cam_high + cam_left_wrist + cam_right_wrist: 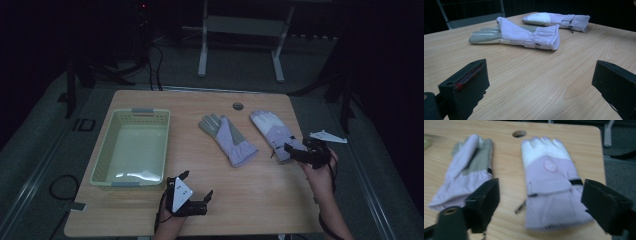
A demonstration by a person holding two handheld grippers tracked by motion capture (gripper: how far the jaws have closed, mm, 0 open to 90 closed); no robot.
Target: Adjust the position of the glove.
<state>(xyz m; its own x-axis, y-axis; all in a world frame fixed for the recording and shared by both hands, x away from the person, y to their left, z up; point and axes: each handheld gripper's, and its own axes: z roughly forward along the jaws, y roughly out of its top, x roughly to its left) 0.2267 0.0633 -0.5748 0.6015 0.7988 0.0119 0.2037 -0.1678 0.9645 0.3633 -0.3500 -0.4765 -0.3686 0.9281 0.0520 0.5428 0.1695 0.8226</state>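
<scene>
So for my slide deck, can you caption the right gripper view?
Open right gripper poised above the cuff of a lilac glove, its partner glove lying alongside on the wooden table.

The room is dim, its far side lost in near-black. A light wood-grain rectangular table [150,210] with rounded corners stands on grey carpeted floor [240,65]; a round cable hole [238,106] sits near its far edge. Beyond stands a pale grey metal frame stand [240,30]. Black cables [62,187] trail across the floor at left.
</scene>
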